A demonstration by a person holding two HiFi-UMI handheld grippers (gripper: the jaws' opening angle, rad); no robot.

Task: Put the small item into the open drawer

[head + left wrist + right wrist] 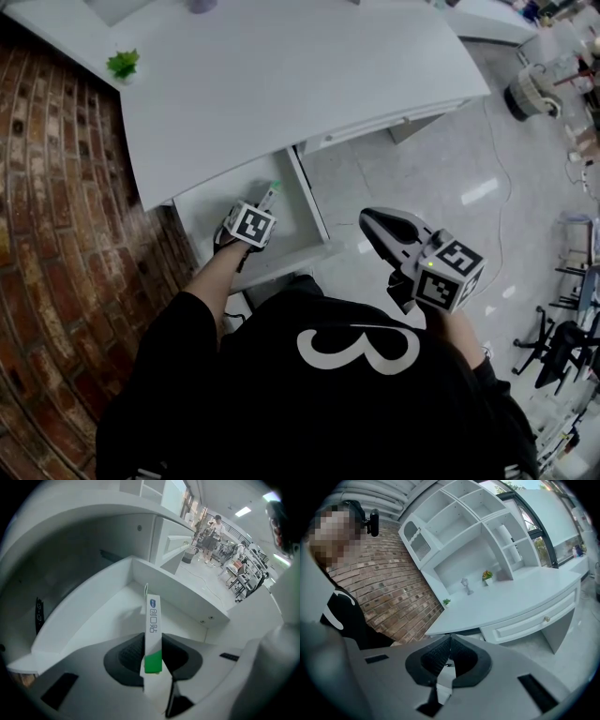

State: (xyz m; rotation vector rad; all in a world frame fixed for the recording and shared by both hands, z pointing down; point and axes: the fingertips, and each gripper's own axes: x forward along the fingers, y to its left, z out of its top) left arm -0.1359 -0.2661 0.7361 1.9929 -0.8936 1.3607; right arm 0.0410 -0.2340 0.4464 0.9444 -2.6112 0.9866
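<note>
White and slim, with a green band near its held end and blue print further out, the pack (153, 620) is clamped between the pads of the left tool (152, 660). The jaws are pressed on its flat sides, and its long end reaches out well past their tips. The left tool hangs over the open drawer (214, 199), with the pack pointing down into the drawer's bare white inside, close to the drawer's right wall. The pack's far end looks to be just above the drawer's floor, though I cannot tell whether it touches.

The right tool (373, 223) is held to the right of the drawer, well apart from it, over the pale floor (441, 178). Its jaws are together with nothing between them.

The white bench (281, 84) overhangs the back of the drawer. Past the drawer, at the bench's far left corner, stands a small green plant (123, 64). A brick wall (47, 234) runs along the drawer's left side. To the drawer's right, under the same bench, a second drawer front with a knob (543, 619) sits closed.
</note>
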